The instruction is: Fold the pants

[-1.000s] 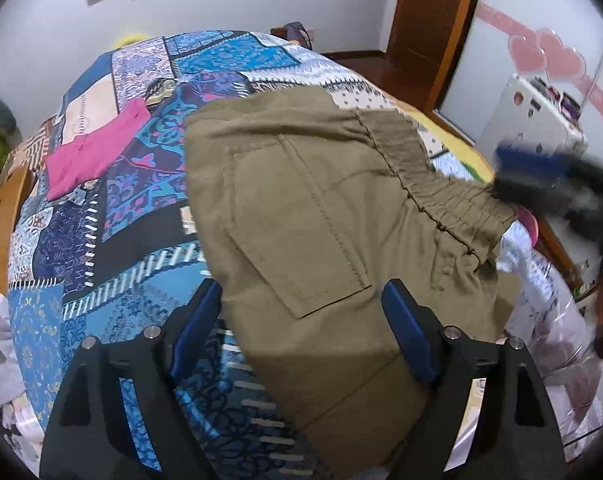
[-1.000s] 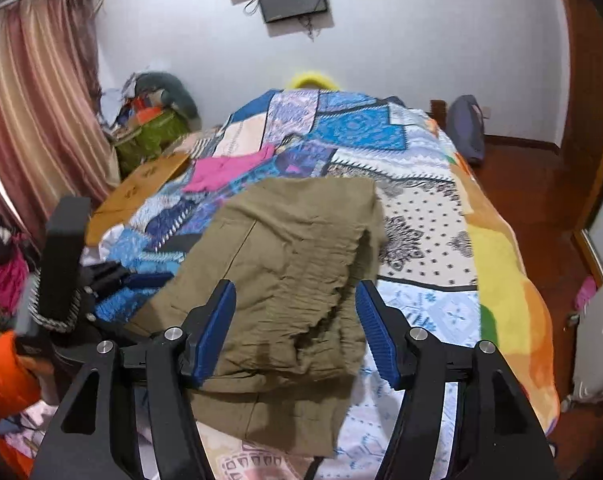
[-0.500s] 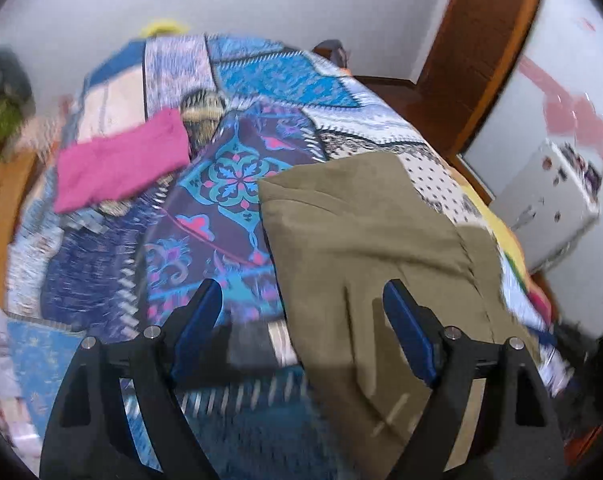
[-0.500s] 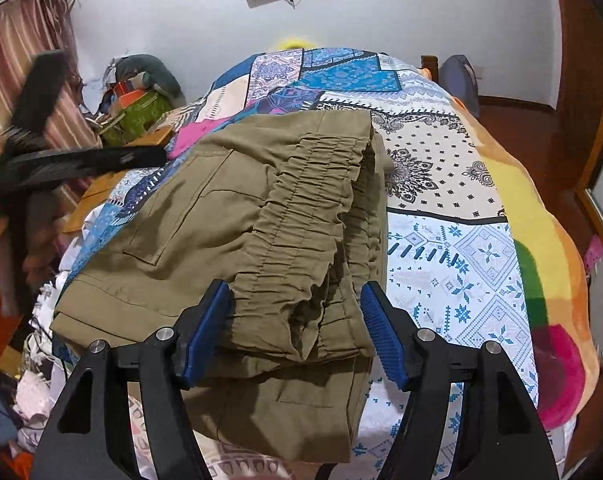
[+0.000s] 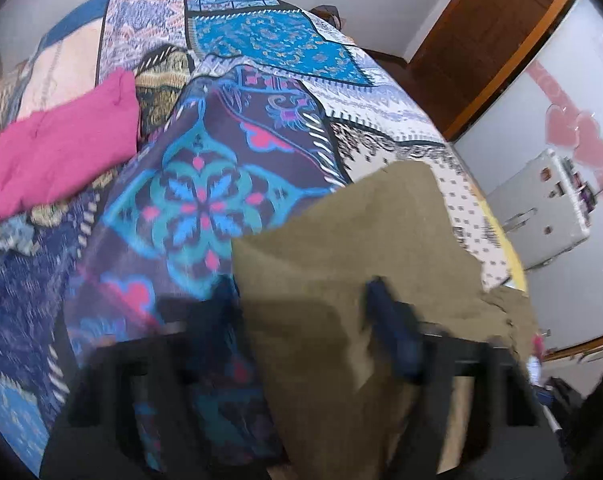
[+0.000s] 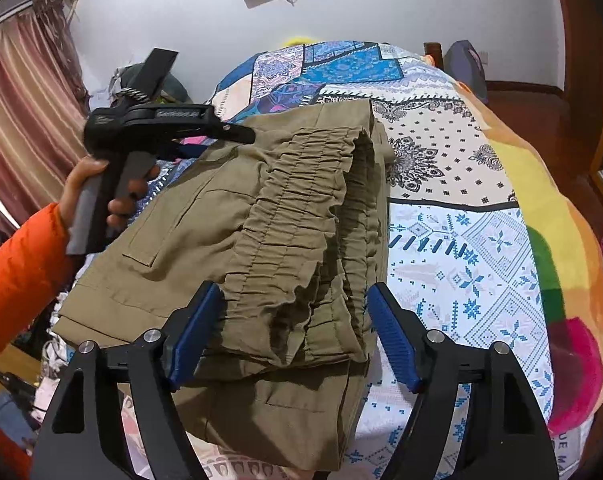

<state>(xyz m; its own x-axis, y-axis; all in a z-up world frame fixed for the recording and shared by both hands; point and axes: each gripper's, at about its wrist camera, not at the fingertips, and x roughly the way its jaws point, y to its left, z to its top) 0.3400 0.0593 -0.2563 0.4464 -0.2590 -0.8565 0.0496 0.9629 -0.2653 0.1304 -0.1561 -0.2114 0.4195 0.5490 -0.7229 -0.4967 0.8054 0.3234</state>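
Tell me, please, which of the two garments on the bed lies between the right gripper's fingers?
The olive pants, whose gathered waistband sits between the opening jaws of the right gripper. The pink garment lies folded farther up the bed, away from both grippers.

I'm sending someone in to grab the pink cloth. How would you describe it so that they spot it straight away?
Look at the bed with the patchwork bedspread, mostly blue patterned panels. The pink cloth lies flat on it, beyond the olive pants and off to their left, apart from them. It is the only plain, bright pink piece on the bed.
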